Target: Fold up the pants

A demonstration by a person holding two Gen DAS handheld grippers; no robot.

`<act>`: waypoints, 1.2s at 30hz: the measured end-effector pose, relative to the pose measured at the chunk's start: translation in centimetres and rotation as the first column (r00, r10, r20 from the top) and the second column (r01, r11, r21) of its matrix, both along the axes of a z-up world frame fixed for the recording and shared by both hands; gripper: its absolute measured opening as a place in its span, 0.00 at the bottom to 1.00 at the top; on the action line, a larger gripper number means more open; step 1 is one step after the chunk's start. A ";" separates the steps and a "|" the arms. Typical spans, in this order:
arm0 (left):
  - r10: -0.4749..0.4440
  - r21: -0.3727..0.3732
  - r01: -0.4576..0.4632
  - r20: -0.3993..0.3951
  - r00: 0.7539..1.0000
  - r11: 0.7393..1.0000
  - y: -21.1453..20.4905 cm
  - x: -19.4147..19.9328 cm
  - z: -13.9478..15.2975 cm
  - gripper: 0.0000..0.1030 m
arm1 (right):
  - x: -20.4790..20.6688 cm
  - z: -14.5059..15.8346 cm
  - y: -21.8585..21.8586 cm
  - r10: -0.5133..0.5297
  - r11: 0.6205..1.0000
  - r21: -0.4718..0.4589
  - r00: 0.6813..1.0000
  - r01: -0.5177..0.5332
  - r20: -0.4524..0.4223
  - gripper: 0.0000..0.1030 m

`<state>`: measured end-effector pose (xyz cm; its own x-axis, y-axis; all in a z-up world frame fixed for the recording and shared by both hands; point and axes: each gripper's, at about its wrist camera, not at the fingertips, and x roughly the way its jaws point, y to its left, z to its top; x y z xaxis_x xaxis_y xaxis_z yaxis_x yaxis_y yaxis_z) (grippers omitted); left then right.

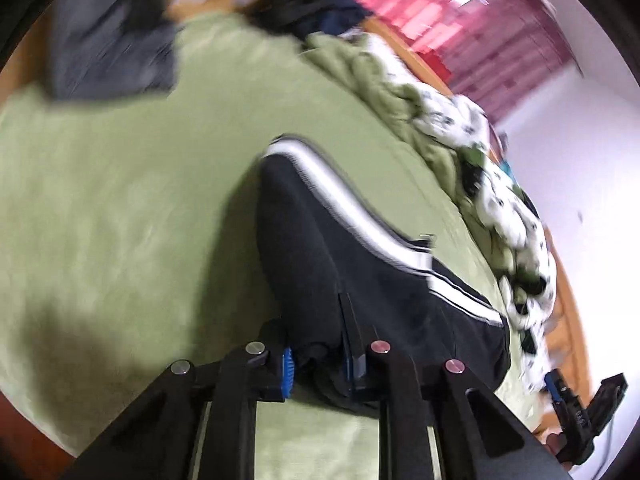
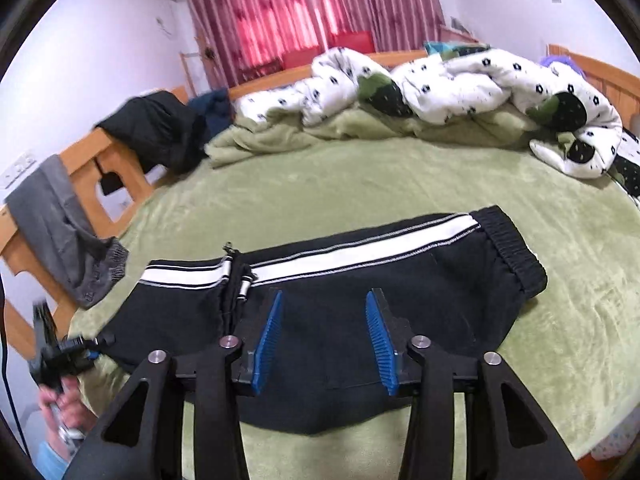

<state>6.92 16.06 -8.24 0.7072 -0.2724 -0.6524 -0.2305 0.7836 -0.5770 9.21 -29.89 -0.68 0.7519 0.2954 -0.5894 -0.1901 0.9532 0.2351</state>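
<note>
Left wrist view: we see a green fleece bed cover (image 1: 120, 200) filling most of the frame, with heavy motion blur throughout. A rumpled white patterned duvet (image 1: 504, 208) runs along the far edge of the bed, red curtains (image 1: 440, 12) behind it against a pale wall. A grey garment (image 1: 108, 56) lies smeared at the bed's left corner. The black pants (image 1: 320, 248) with a white side stripe rise from the cover into the left gripper (image 1: 316, 364), whose fingers are closed down on a bunch of the black cloth; the fabric hides most of the blue pads. At the lower right edge the right gripper (image 1: 580, 404) shows only in part, too blurred for detail. Right wrist view: sharper. We see the pants (image 2: 340, 280) spread across the near part of the bed cover (image 2: 360, 184), elastic waistband towards the right, one end doubled over at the left. The right gripper (image 2: 326, 340) hangs over the pants with jaws wide apart, holding nothing. The duvet (image 2: 480, 80) is heaped along the far edge; curtains (image 2: 304, 8) above. A wooden bed frame (image 2: 88, 160) at the left carries the grey garment (image 2: 52, 216) and a black garment (image 2: 160, 128). The left gripper (image 2: 80, 350) sits at the pants' left end, blurred, its jaws unreadable here.
</note>
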 end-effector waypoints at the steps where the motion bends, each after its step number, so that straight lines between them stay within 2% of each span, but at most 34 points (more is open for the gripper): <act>1: -0.039 0.025 0.039 0.011 0.999 0.999 -0.9 0.6 1.5 0.16 | -0.5 -0.4 -0.5 0.002 1.000 0.010 1.000 -0.002 0.005 0.47; 2: -0.088 0.065 0.087 0.015 0.996 0.994 -2.3 1.3 3.1 0.16 | -0.8 -1.2 -1.1 0.005 1.000 0.026 1.000 -0.005 -0.007 0.47; 4: -0.179 0.181 0.175 0.009 0.984 0.968 -5.8 2.5 6.1 0.16 | -1.1 -2.7 -2.5 0.023 0.999 0.030 0.998 -0.021 -0.060 0.47; 6: -0.273 0.304 0.261 -0.004 0.962 0.916 -10.5 3.4 8.2 0.16 | -1.6 -3.9 -4.0 0.014 1.000 0.000 0.995 -0.014 -0.096 0.47; 8: -0.350 0.359 0.333 -0.017 0.937 0.872 -14.7 3.7 8.7 0.16 | -2.2 -4.5 -5.6 -0.013 1.000 -0.029 0.995 0.010 -0.097 0.47; 9: -0.385 0.358 0.367 -0.022 0.923 0.859 -16.8 3.7 8.4 0.16 | -2.7 -4.5 -6.6 -0.039 0.998 -0.042 0.996 0.036 -0.082 0.47; 11: -0.438 0.292 0.423 -0.015 0.899 0.858 -19.9 4.0 7.0 0.15 | -3.3 -4.7 -8.2 -0.065 0.998 -0.032 0.995 0.063 -0.071 0.47; 14: -0.481 0.176 0.485 -0.067 0.874 0.857 -23.4 5.0 3.0 0.15 | -3.7 -5.0 -10.1 -0.062 0.996 0.058 0.994 0.067 -0.094 0.47; 15: -0.483 0.168 0.491 -0.091 0.871 0.855 -24.3 5.2 1.7 0.15 | -3.7 -5.1 -10.7 -0.060 0.993 0.098 0.993 0.070 -0.104 0.47; 18: -0.473 0.208 0.490 -0.130 0.872 0.847 -25.9 5.0 -0.8 0.15 | -3.7 -5.2 -10.9 -0.062 0.989 0.126 0.992 0.077 -0.114 0.47; 23: -0.433 0.238 0.451 -0.124 0.893 0.860 -25.9 3.8 -1.0 0.15 | -3.4 -5.5 -9.4 -0.046 0.995 0.087 0.990 0.057 -0.130 0.47; 26: -0.432 0.245 0.446 -0.113 0.895 0.861 -25.6 3.5 -0.6 0.16 | -3.1 -5.6 -8.1 -0.034 0.998 0.048 0.991 0.040 -0.132 0.47; 28: -0.439 0.217 0.454 -0.116 0.891 0.864 -25.1 3.6 -0.7 0.19 | -2.7 -5.7 -7.1 -0.027 0.999 0.020 0.990 0.030 -0.137 0.47; 30: -0.466 0.153 0.479 -0.114 0.877 0.864 -24.1 3.3 -0.9 0.24 | -2.4 -5.9 -6.1 -0.022 1.000 0.003 0.989 0.023 -0.144 0.47; 32: -0.484 0.093 0.493 -0.103 0.869 0.865 -23.0 2.9 -0.8 0.25 | -1.9 -5.9 -5.3 -0.019 1.000 -0.008 0.989 0.018 -0.149 0.47; 35: -0.481 0.039 0.484 -0.071 0.874 0.874 -21.2 2.2 -0.3 0.25 | -1.0 -6.0 -3.8 -0.014 1.000 -0.026 0.988 0.010 -0.157 0.47; 36: -0.457 0.062 0.461 -0.069 0.887 0.885 -20.4 1.9 0.1 0.31 | -0.8 -6.1 -3.2 -0.011 0.999 -0.036 0.987 0.006 -0.159 0.47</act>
<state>8.83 -4.32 -8.17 0.4803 -0.5077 -0.7152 0.1382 0.8491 -0.5099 8.42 -33.09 -6.82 0.6502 0.2663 -0.7116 -0.1448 0.9628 0.2280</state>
